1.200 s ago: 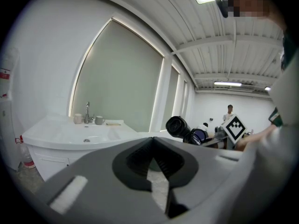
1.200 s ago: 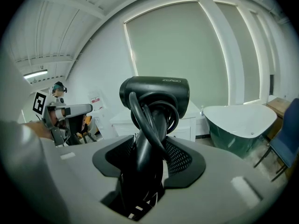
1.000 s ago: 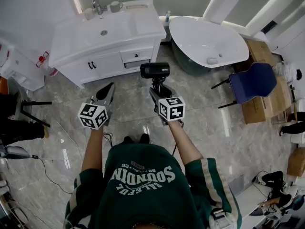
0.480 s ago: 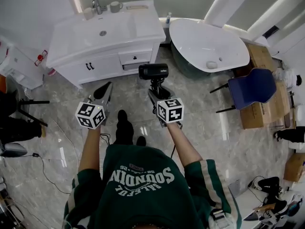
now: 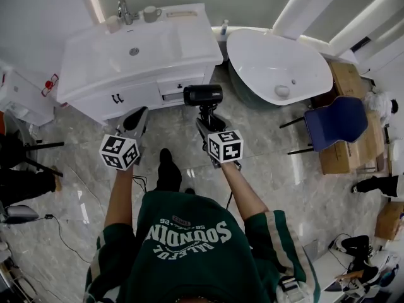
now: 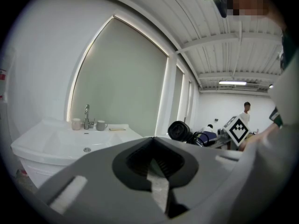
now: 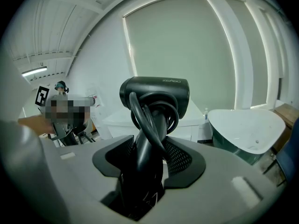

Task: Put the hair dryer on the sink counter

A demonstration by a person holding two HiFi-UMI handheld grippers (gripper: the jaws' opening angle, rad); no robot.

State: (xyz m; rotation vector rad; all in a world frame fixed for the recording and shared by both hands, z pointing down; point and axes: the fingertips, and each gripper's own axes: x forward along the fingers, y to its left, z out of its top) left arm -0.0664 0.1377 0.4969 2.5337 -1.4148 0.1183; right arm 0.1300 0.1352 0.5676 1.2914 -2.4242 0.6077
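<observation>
A black hair dryer [image 5: 203,95] [image 7: 154,93] with its cord wound round the handle stands upright in my right gripper [image 5: 205,115] [image 7: 150,160], which is shut on the handle. It hangs above the floor in front of the white sink counter [image 5: 183,40] [image 6: 117,133], near the counter's right end. My left gripper [image 5: 135,120] [image 6: 155,164] is shut with nothing in it and points at the counter's cabinet front. The basin [image 5: 129,50] [image 6: 70,139] has a tap [image 5: 122,8] [image 6: 87,116] behind it.
Two cups [image 5: 150,13] stand by the tap. A white bathtub [image 5: 278,65] [image 7: 247,127] lies right of the counter, with a blue chair [image 5: 338,122] beyond it. Cardboard boxes [image 5: 344,74] line the right side. A cable trails over the marble floor [image 5: 76,188] at the left.
The counter and tub have come slightly nearer as the person steps forward. Both grippers keep their pose, the hair dryer still held in the right one.
</observation>
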